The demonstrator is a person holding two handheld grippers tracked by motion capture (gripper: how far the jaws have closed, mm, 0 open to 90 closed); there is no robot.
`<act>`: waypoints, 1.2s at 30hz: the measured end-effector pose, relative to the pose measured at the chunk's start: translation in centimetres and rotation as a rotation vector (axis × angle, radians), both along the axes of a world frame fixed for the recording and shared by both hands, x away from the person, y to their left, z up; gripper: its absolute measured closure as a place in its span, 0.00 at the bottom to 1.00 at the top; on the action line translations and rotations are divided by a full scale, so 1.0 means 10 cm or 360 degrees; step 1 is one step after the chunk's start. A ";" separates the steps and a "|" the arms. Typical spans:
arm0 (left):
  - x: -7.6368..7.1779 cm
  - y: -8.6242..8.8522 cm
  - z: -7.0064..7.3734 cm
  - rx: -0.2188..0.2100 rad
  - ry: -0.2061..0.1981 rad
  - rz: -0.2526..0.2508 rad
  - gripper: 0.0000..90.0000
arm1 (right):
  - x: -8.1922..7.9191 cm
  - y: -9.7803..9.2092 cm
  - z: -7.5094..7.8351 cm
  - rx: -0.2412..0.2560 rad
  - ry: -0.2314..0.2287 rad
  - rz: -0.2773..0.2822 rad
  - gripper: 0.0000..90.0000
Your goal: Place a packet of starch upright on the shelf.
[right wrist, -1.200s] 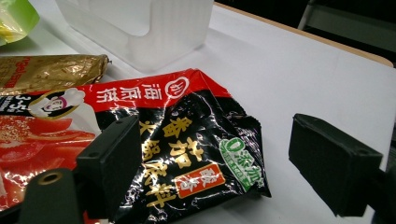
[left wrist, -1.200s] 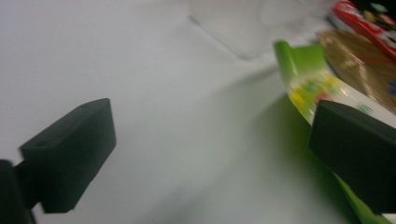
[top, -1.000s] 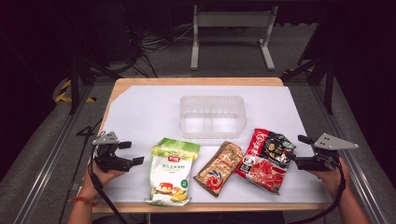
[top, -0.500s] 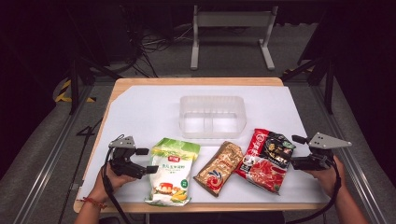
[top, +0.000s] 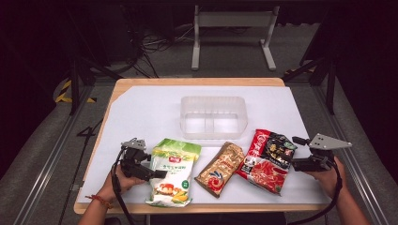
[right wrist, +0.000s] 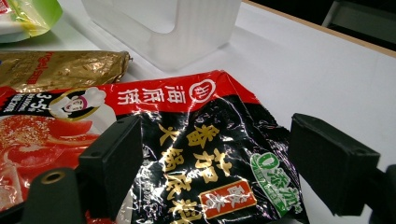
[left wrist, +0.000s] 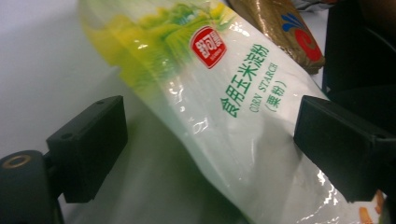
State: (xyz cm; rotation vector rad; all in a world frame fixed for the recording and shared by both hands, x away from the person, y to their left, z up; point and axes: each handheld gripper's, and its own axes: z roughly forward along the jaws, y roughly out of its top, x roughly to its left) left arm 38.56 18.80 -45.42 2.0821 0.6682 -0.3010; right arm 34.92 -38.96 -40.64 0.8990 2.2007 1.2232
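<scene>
A green-and-white corn starch bag (top: 172, 171) lies at the front left of the white table. My left gripper (top: 154, 165) is at the bag's left edge. In the left gripper view it (left wrist: 215, 140) stands open, with the bag (left wrist: 224, 93) between its jaws. A red-and-black soup-base packet (top: 267, 159) lies at the front right. My right gripper (top: 295, 152) sits just right of it. It (right wrist: 215, 163) is open too, and the packet's black end (right wrist: 201, 149) reaches between its jaws.
A gold-brown packet (top: 220, 168) lies between the two bags. A clear plastic container (top: 213, 99) stands behind them at mid-table, its wall (right wrist: 196, 32) beyond the red packet. The table's wooden front edge (top: 202, 208) runs close below the bags.
My left gripper has moved right, onto the corn starch bag's left edge. My right gripper has edged left toward the red-and-black packet. The bags have not moved.
</scene>
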 end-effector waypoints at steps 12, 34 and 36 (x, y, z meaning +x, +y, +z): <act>0.02 -0.19 0.01 -0.0006 0.0070 -0.0120 0.19 | 0.01 0.03 -0.02 -0.0002 0.0025 0.0023 0.21; 0.00 -0.19 0.03 -0.0061 0.0101 -0.0122 0.71 | 0.02 0.05 -0.05 -0.0027 0.0055 0.0039 0.20; -0.01 -0.19 0.03 -0.0062 0.0089 -0.0099 0.76 | 0.02 0.05 -0.05 -0.0027 0.0056 0.0040 0.20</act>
